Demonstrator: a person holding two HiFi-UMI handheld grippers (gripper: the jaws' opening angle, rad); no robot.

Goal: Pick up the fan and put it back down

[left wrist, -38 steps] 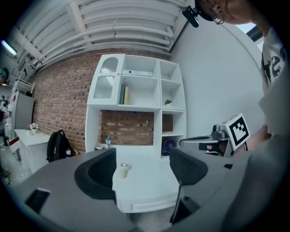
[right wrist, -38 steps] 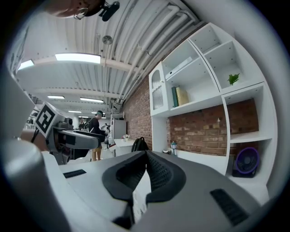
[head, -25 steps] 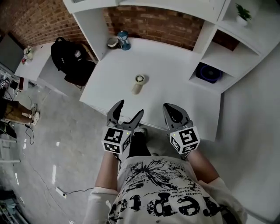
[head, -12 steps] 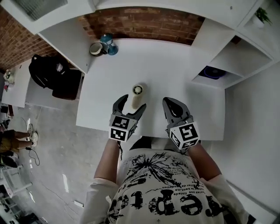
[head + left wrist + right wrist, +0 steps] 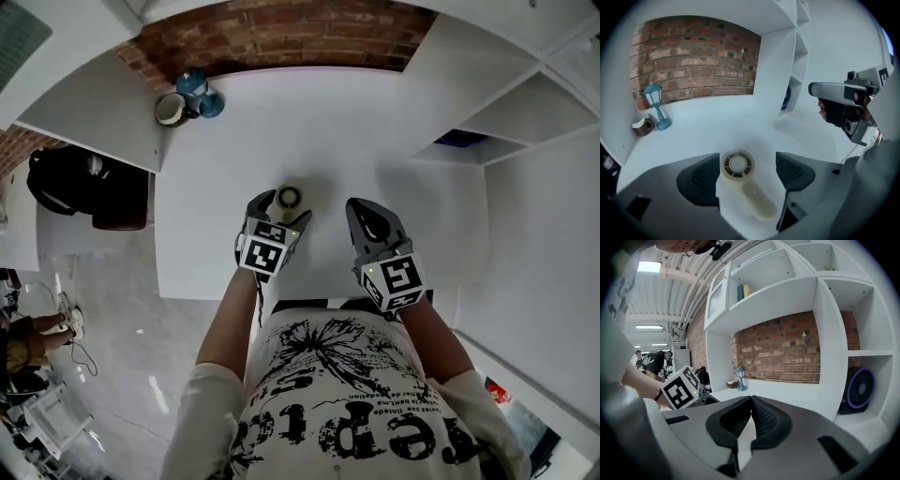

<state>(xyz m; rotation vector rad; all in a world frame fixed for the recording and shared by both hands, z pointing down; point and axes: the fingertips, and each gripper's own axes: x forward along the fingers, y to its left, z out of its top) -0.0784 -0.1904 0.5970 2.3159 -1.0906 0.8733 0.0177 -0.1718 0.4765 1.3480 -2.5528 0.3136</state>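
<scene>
A small cream hand-held fan (image 5: 289, 197) lies flat on the white desk (image 5: 394, 122), its round head toward the brick wall and its handle toward me. My left gripper (image 5: 283, 208) is open, with one jaw on each side of the fan. In the left gripper view the fan (image 5: 738, 165) sits between the jaws of the left gripper (image 5: 747, 168), nearer the left one; whether it touches is unclear. My right gripper (image 5: 366, 214) hovers to the right over the desk's front, shut with nothing in it. The right gripper (image 5: 751, 404) shows its pads pressed together.
A blue toy lantern (image 5: 195, 89) and a cup (image 5: 171, 110) stand at the desk's back left. A purple round fan (image 5: 859, 387) sits in a shelf cubby on the right. A black backpack (image 5: 84, 183) lies on the floor to the left.
My left gripper has moved forward to the fan and now straddles it. The right gripper has stayed shut near the front edge. The head view has shifted closer over the desk.
</scene>
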